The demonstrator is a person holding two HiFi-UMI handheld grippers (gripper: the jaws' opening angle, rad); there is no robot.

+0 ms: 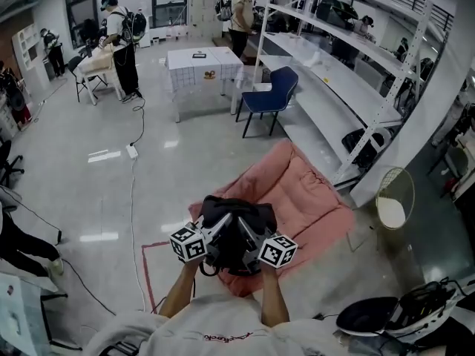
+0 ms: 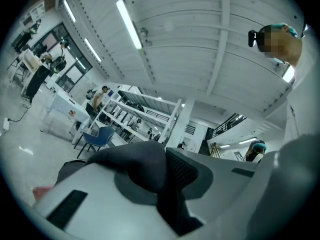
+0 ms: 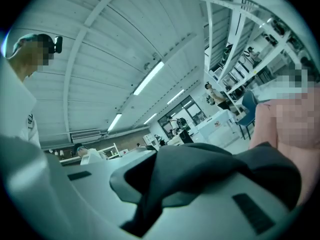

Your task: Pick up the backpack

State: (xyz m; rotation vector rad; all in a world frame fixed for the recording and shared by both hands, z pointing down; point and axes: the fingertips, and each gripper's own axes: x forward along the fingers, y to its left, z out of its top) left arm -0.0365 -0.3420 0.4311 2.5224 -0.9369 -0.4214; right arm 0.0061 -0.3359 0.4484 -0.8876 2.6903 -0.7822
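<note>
Hanging above the pink floor mat point(image 1: 315, 199), the black backpack point(image 1: 237, 217) sits straight ahead of the person and equally near both tools. The left gripper point(image 1: 220, 237) and right gripper point(image 1: 256, 239) each pinch its dark fabric from opposite sides.

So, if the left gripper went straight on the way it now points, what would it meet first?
The backpack: its dark fabric is clamped in the left gripper. Past the fabric the way looks free, toward the blue chair and white shelves, though depth is unclear.
</note>
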